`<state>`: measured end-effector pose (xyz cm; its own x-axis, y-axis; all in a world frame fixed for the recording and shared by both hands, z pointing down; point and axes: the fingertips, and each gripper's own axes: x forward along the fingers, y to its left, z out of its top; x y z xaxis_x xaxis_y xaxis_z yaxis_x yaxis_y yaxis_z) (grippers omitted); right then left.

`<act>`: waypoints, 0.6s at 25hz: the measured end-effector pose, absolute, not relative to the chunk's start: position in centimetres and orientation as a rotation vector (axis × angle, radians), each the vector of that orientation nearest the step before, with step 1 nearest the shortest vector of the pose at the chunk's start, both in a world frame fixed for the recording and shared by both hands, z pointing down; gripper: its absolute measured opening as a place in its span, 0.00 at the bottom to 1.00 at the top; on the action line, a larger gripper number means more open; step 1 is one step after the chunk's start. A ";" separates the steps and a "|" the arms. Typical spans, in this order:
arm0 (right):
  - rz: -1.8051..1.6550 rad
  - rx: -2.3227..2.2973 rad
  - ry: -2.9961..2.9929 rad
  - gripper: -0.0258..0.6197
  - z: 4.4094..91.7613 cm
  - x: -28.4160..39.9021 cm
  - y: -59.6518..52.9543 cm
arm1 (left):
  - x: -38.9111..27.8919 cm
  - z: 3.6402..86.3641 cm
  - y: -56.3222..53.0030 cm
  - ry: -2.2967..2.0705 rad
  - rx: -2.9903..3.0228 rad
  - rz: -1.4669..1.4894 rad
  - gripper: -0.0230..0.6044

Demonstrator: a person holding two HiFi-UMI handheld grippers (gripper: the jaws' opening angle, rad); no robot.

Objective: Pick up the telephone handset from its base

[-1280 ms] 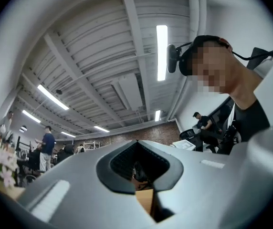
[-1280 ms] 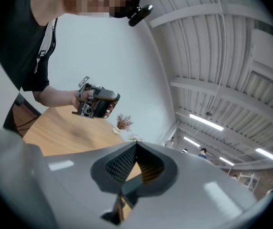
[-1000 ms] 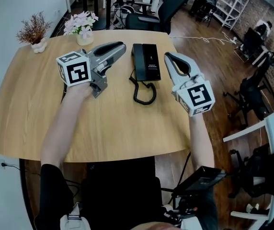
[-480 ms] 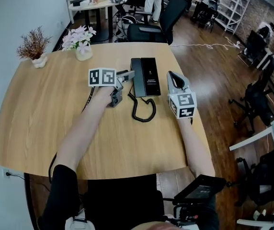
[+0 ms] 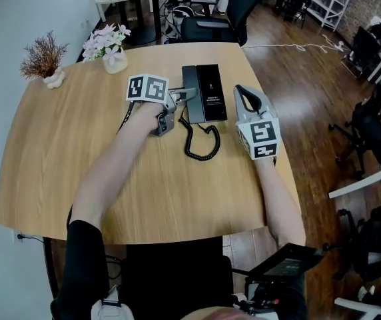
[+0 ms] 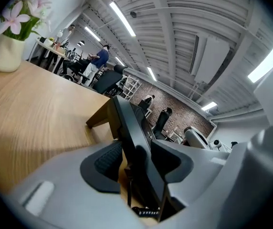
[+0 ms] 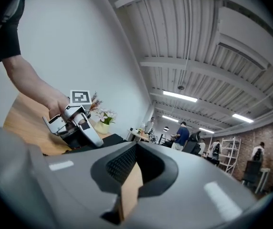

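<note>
A black telephone (image 5: 210, 91) lies on the round wooden table (image 5: 64, 152), its handset (image 5: 189, 99) resting along the base's left side. My left gripper (image 5: 192, 96) reaches in from the left. Its jaws have just been opening and now stand wide on either side of the handset (image 6: 132, 137). The left pad (image 6: 109, 159) is a little off the handset, with bare wood showing in the gap. My right gripper (image 5: 242, 92) rests just right of the phone, jaws together and empty. In the right gripper view the right gripper (image 7: 136, 149) faces the left gripper (image 7: 77, 123).
The phone's coiled cord (image 5: 200, 144) loops toward me on the table. A vase of pink flowers (image 5: 112, 53) and a small dried plant (image 5: 44, 62) stand at the far left rim. Office chairs, desks and people fill the room beyond.
Both grippers have come down to the table. The left one swung right up to the phone and opened its jaws around the handset. The right one settled beside the phone's right edge.
</note>
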<state>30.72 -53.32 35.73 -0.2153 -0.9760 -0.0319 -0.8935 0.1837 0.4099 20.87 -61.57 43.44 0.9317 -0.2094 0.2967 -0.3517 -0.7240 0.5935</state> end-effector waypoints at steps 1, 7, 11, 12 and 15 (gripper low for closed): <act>-0.523 1.794 -2.213 0.04 35.7 30.7 -53.3 | 20.9 43.5 -61.6 -0.399 2.399 0.273 0.32; -0.549 1.753 -2.207 0.04 35.4 30.0 -52.8 | 20.5 42.8 -61.4 -0.437 2.406 0.210 0.24; -0.540 1.736 -2.208 0.04 35.8 29.8 -52.9 | 20.5 41.9 -61.2 -0.414 2.412 0.149 0.21; -0.536 1.736 -2.208 0.04 35.9 29.9 -53.0 | 20.6 41.9 -61.3 -0.408 2.407 0.136 0.21; -0.527 1.738 -2.207 0.04 36.1 29.9 -53.1 | 20.5 42.0 -61.4 -0.373 2.364 0.066 0.20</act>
<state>29.89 -53.10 36.13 -0.2350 -0.9720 -0.0042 -0.8688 0.2081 0.4493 20.49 -61.39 42.01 0.9567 -0.2475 0.1533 -0.2852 -0.6913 0.6638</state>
